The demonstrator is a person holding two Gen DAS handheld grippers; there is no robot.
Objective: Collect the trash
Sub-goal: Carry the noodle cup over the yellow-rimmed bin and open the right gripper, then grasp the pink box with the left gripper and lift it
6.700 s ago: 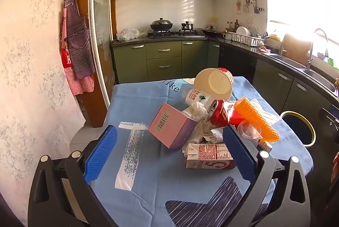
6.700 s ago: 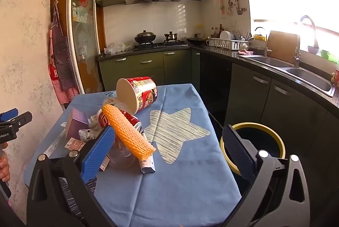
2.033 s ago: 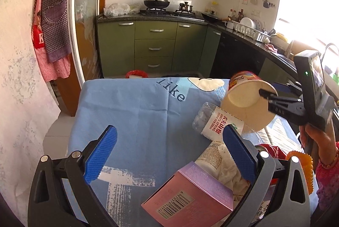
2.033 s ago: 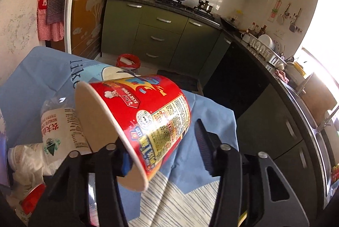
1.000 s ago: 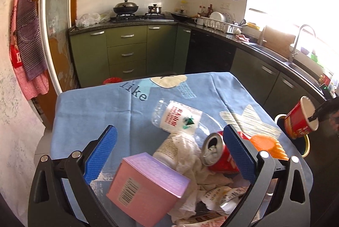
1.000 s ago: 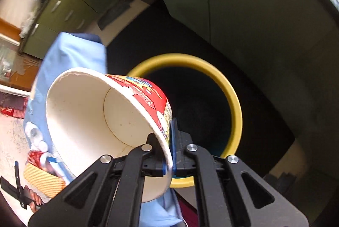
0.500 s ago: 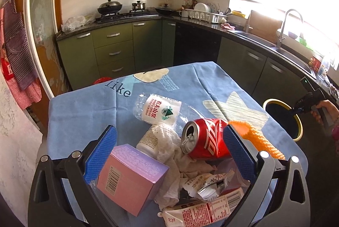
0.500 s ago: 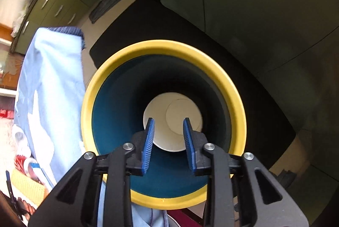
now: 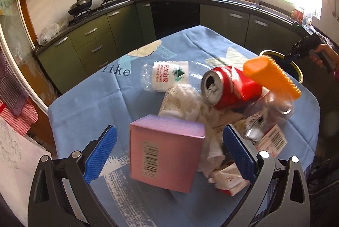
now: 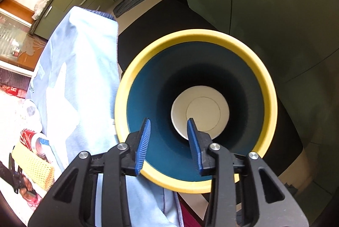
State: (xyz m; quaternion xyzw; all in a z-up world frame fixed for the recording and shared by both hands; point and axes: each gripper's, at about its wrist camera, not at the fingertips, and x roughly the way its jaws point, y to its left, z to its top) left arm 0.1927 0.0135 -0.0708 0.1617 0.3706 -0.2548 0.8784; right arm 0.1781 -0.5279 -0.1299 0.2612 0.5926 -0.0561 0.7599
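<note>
My left gripper (image 9: 168,151) is open, its blue pads on either side of a pink box (image 9: 164,151) on the blue tablecloth (image 9: 89,104). Behind the box lie crumpled tissue (image 9: 190,99), a red can (image 9: 228,87), an orange foam net (image 9: 273,76), a crushed clear bottle (image 9: 167,76) and a carton (image 9: 231,181). My right gripper (image 10: 169,135) is open and empty above the yellow-rimmed bin (image 10: 269,82). The white paper cup (image 10: 203,112) lies at the bin's bottom.
The bin (image 9: 296,70) stands on the floor off the table's right edge, with the right gripper's body (image 9: 305,46) above it. Green kitchen cabinets (image 9: 95,42) and a counter with a sink run behind the table. A cabinet door (image 10: 264,4) stands close behind the bin.
My right gripper carried the cup from the table to the bin, opened and dropped it in. My left gripper moved in on the trash pile until its pads flank the pink box.
</note>
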